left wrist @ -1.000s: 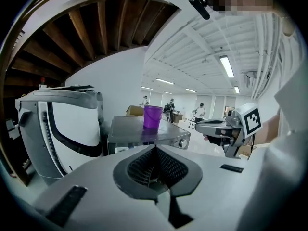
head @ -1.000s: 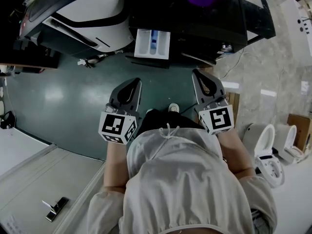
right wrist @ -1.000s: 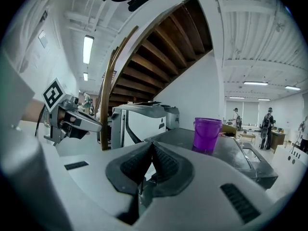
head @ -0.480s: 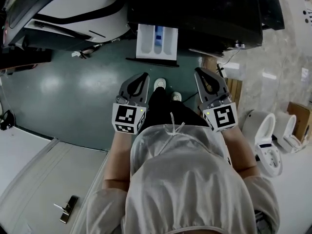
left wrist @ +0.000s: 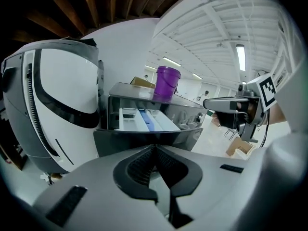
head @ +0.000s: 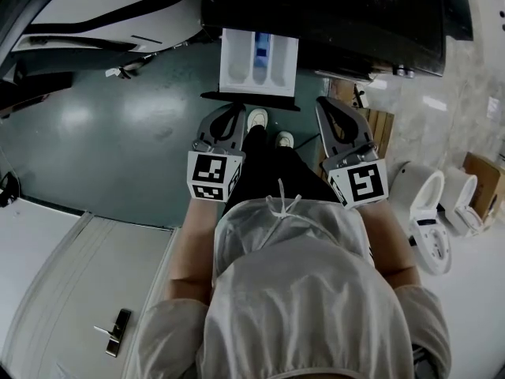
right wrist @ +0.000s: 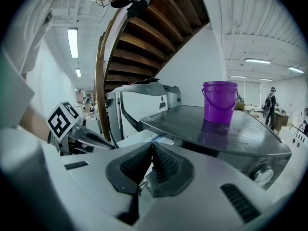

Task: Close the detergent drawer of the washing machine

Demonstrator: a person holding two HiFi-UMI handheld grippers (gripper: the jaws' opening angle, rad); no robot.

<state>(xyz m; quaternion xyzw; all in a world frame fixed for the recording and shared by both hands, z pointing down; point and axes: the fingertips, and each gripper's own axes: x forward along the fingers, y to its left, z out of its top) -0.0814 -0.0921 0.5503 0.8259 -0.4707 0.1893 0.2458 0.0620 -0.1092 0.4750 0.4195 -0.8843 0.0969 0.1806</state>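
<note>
Detergent drawer [head: 259, 61] juts open from the dark washing machine [head: 355, 22], just ahead of the left tool [head: 232, 118] and right tool [head: 330, 115], both pressed together and empty; approach under way, a forward push on its front likely next.

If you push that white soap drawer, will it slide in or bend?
The drawer looks like hard plastic with moulded compartments, so it probably stays stiff. It sticks straight out of the washing machine, so it likely slides in.
</note>
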